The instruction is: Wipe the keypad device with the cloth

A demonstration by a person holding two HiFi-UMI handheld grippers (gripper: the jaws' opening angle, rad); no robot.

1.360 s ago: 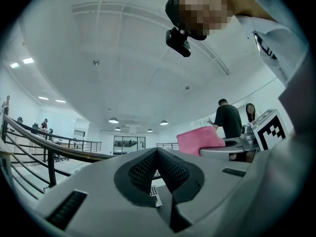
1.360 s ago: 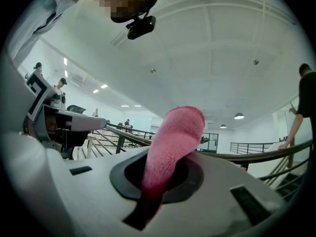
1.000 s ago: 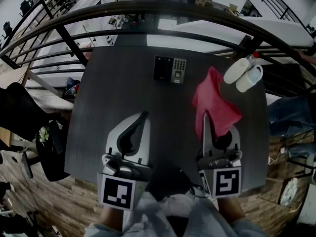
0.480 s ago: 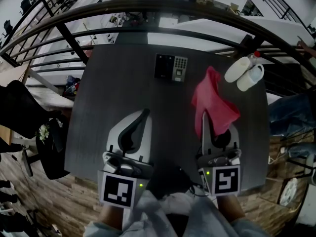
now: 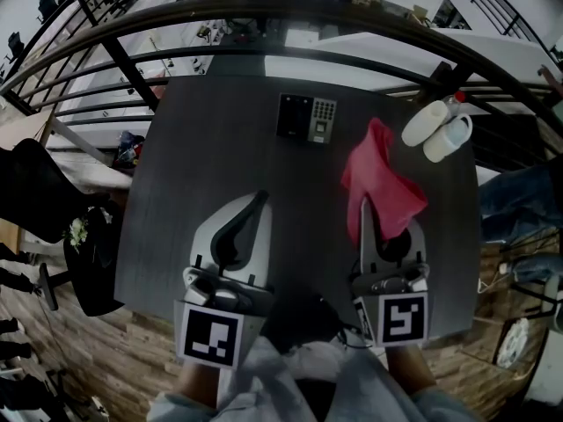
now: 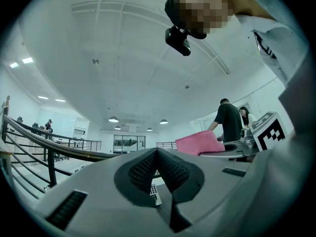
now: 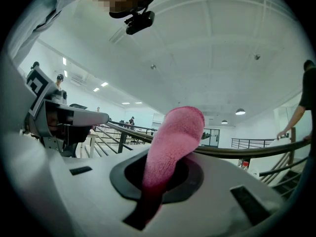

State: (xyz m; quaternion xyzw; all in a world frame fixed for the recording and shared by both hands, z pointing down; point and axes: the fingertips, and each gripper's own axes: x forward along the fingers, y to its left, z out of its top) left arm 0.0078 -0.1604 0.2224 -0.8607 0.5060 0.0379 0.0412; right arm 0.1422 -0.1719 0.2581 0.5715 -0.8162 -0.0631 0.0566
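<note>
Over dark grey tabletop (image 5: 202, 148), pink terry cloth (image 5: 383, 178) pinched in right gripper (image 5: 362, 209), left gripper (image 5: 258, 202) closed empty: carry to black keypad device (image 5: 305, 119), press flat.

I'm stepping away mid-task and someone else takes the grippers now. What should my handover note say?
Left gripper: shut, empty, above the near side of the dark grey table.
Right gripper: shut on the pink terry cloth.
Black keypad device with silver keys: flat at the table's far middle, nothing touching it.
Done: cloth in grip.
Left: carry it to the keypad and wipe.
</note>
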